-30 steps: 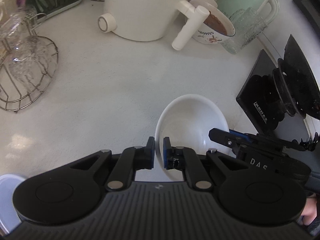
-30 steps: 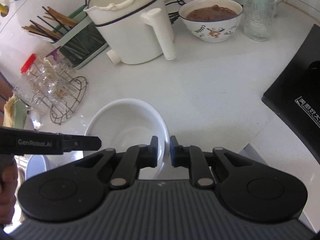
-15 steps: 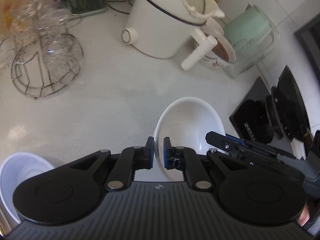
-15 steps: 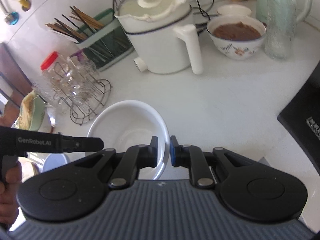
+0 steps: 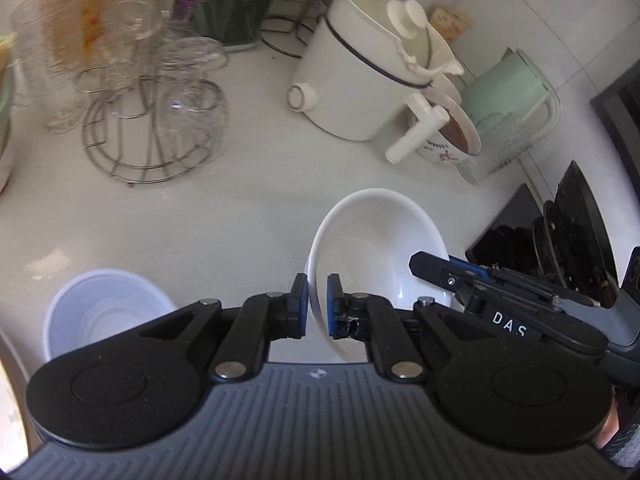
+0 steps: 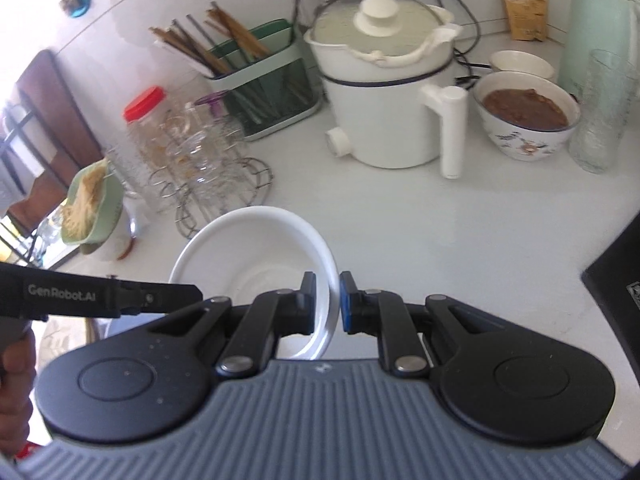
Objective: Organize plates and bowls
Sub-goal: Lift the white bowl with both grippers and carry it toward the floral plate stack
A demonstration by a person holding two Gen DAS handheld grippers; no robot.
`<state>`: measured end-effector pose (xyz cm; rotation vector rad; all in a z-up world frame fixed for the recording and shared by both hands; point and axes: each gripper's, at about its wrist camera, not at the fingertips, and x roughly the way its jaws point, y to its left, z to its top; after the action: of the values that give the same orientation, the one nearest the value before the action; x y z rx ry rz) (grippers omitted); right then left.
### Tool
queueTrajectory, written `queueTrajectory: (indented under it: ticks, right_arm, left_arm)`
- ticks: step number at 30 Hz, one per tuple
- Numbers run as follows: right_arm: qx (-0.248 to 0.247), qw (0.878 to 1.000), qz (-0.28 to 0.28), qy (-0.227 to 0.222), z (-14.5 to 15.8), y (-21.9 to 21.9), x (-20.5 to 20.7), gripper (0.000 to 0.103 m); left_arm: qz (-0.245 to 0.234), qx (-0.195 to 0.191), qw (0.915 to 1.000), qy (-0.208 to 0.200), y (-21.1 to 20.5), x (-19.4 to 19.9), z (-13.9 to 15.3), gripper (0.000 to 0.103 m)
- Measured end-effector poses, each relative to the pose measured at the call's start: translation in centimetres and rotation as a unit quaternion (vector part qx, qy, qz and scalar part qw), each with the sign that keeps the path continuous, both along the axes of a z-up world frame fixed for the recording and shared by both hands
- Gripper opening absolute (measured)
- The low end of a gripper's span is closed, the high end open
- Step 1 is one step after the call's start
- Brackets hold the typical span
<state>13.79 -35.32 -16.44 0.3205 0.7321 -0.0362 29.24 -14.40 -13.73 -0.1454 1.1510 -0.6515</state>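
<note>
A white bowl (image 5: 372,248) hangs above the white counter, held by both grippers at opposite sides of its rim. My left gripper (image 5: 318,306) is shut on the bowl's left rim, blue pads on either side of the wall. In the right wrist view the same white bowl (image 6: 256,248) is tilted, and my right gripper (image 6: 327,304) is shut on its right rim. The left gripper's black finger (image 6: 160,300) reaches the bowl from the left. A stack of white bowls (image 5: 104,312) sits on the counter at the lower left of the left wrist view.
A white electric pot (image 6: 384,92) stands at the back, with a patterned bowl of brown food (image 6: 524,116), a glass tumbler (image 6: 600,112) and a green kettle (image 6: 596,32) to its right. A wire rack of glasses (image 5: 152,120) stands left. A black cooktop (image 5: 540,240) lies right.
Both grippers have risen with the white bowl and drifted away from the pot. The stack of white bowls has come fully into the left wrist view.
</note>
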Motion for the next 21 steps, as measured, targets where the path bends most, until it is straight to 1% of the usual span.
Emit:
queueTrajectory:
  ticks: [6,10,13,21]
  right_arm:
    - [-0.002,0.999,0.033,-0.004,0.4,2.4,0.7,0.015]
    - [-0.005,0.998,0.056,-0.011,0.9,4.3,1.2,0.015]
    - [-0.005,0.997,0.071,-0.015,1.0,5.5,1.7,0.015]
    - [0.002,0.993,0.114,-0.001,0.6,8.7,3.7,0.015]
  left_arm:
    - [0.033,-0.006,0.9994,-0.004,3.5,-0.5,0.6,0.009]
    - [0.053,0.005,0.9984,-0.019,5.4,-1.1,1.5,0.009]
    - [0.073,0.005,0.9972,-0.016,7.0,-1.1,1.6,0.009]
    - [0.105,0.02,0.9941,-0.019,10.9,-1.3,1.4,0.009]
